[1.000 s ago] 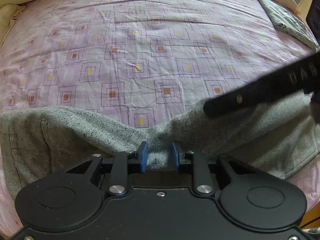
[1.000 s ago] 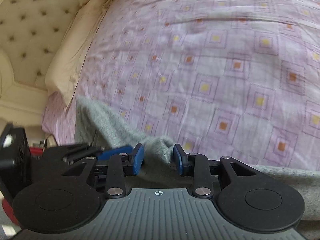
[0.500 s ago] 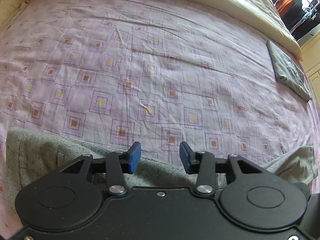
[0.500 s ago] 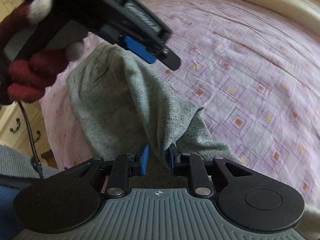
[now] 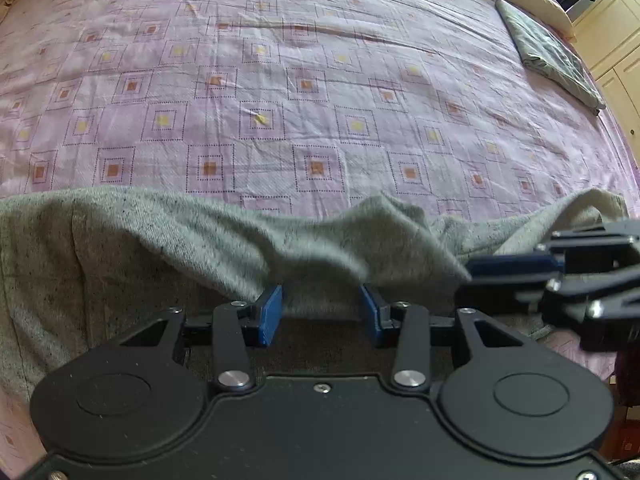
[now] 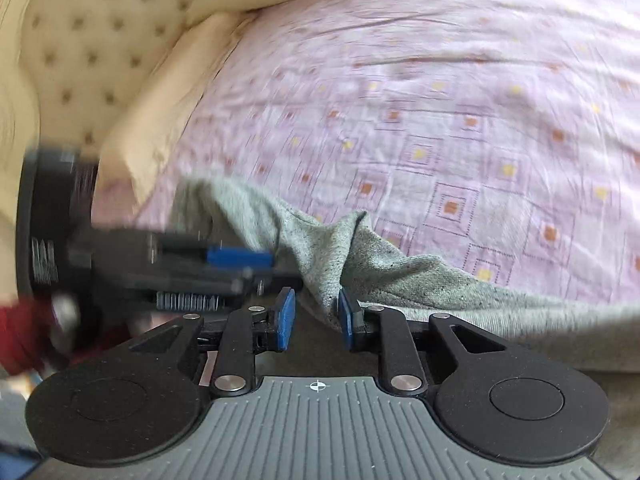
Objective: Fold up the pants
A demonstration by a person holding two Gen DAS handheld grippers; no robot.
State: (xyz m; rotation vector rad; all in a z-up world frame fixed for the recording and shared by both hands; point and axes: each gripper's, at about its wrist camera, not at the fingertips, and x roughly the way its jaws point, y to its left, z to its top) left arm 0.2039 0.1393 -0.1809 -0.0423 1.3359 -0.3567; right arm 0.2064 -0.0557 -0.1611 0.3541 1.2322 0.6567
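Note:
The grey speckled pants (image 5: 168, 240) lie along the near edge of the bed, bunched into a raised fold in the middle. My left gripper (image 5: 320, 314) is open, its blue pads on either side of the fabric edge. My right gripper (image 6: 314, 316) is open, with a hanging fold of the pants (image 6: 380, 264) between its pads but not pinched. The right gripper shows at the right in the left wrist view (image 5: 560, 276). The left gripper shows blurred at the left in the right wrist view (image 6: 168, 264).
The bed has a pink sheet with square patterns (image 5: 320, 100). A folded grey garment (image 5: 548, 56) lies at the far right of the bed. A cream pillow (image 6: 160, 112) and a tufted headboard (image 6: 80, 40) are at the left in the right wrist view.
The right gripper let go of the pants fold and opened wider. The left gripper dropped back down onto the fabric edge and both came close together. The right view is blurred by motion.

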